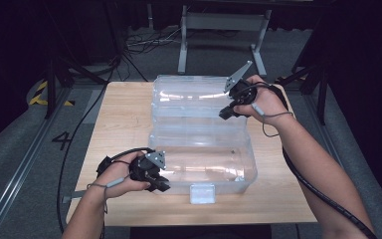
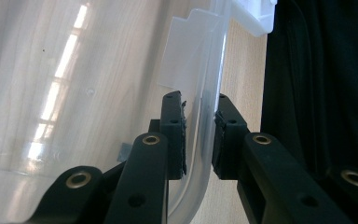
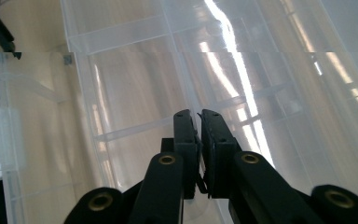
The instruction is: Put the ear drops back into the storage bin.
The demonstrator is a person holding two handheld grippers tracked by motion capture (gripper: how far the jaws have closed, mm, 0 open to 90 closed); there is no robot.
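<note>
The clear plastic storage box (image 1: 204, 167) stands on the light wooden table (image 1: 119, 124), nearer the table's front edge than its back. Behind the box, its open clear plastic lid (image 1: 191, 97) lies back toward the far edge. At the middle of the box's front wall sits a white plastic latch (image 1: 202, 193). The left gripper (image 1: 160, 185) is at the box's front left corner, its jaws either side of the rim there. The right gripper (image 1: 224, 113) is at the lid's right end, behind the box.
</note>
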